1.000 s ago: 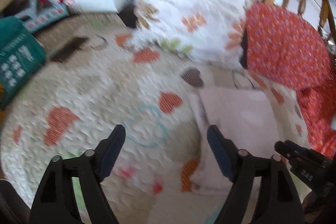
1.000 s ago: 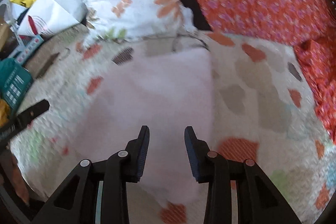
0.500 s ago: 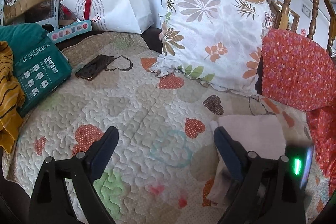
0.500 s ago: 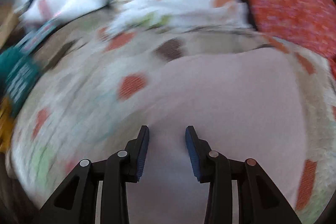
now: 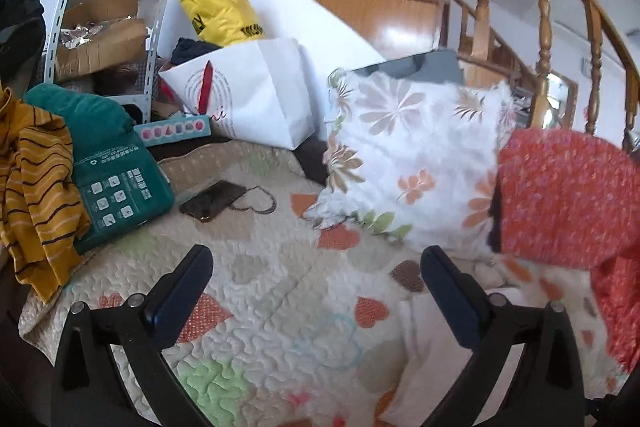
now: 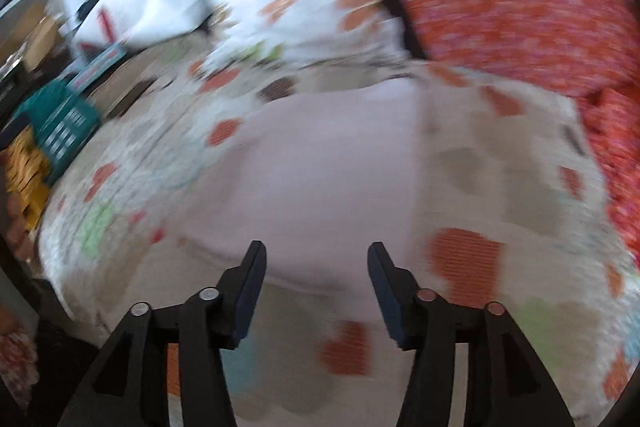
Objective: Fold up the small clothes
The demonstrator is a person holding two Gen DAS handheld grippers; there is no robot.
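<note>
Through the left wrist camera, my left gripper (image 5: 316, 275) is spread wide and empty over the quilt (image 5: 256, 307). The pale pink garment (image 5: 432, 339) lies folded beside its right finger.

Right wrist camera (blurry): my right gripper (image 6: 316, 279) gapes empty above it, presumably finished.

Your left gripper (image 5: 316, 291) has black plastic arms, round silver screws and dark blue pads (image 5: 182, 291). Your right gripper (image 6: 316, 283) looks just the same.
</note>
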